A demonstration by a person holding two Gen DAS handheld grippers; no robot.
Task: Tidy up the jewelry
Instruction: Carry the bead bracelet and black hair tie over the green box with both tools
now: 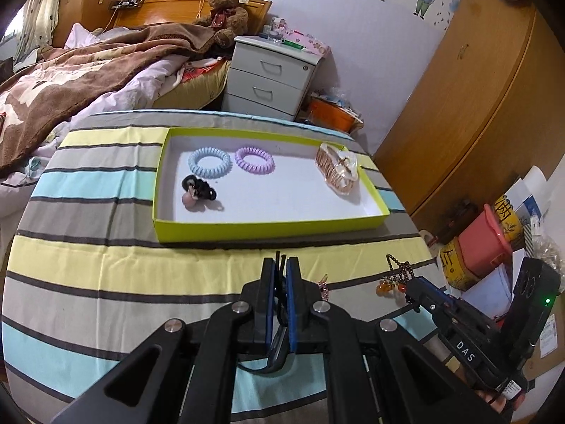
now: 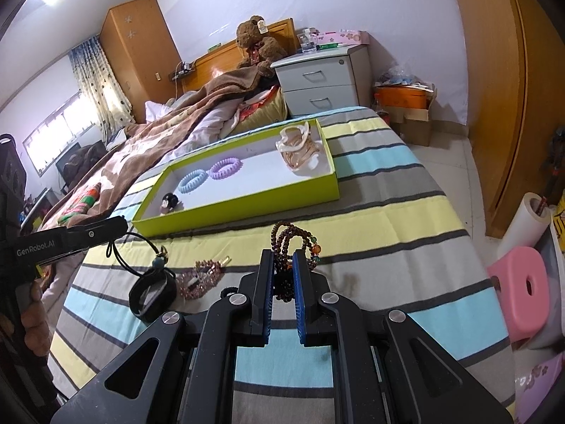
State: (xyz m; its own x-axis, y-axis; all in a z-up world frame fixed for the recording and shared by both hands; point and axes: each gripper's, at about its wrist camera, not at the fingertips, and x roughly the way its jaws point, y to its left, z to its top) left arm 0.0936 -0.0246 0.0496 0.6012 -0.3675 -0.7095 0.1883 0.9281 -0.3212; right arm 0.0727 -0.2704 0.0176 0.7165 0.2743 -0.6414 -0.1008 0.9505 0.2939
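Left tongs are clamped on a thin black cord, apparently a pendant necklace trailing onto the striped surface. A pink hair clip lies between. Right tongs are closed on a brown bead bracelet. Behind sits the green tray, holding hair ties.
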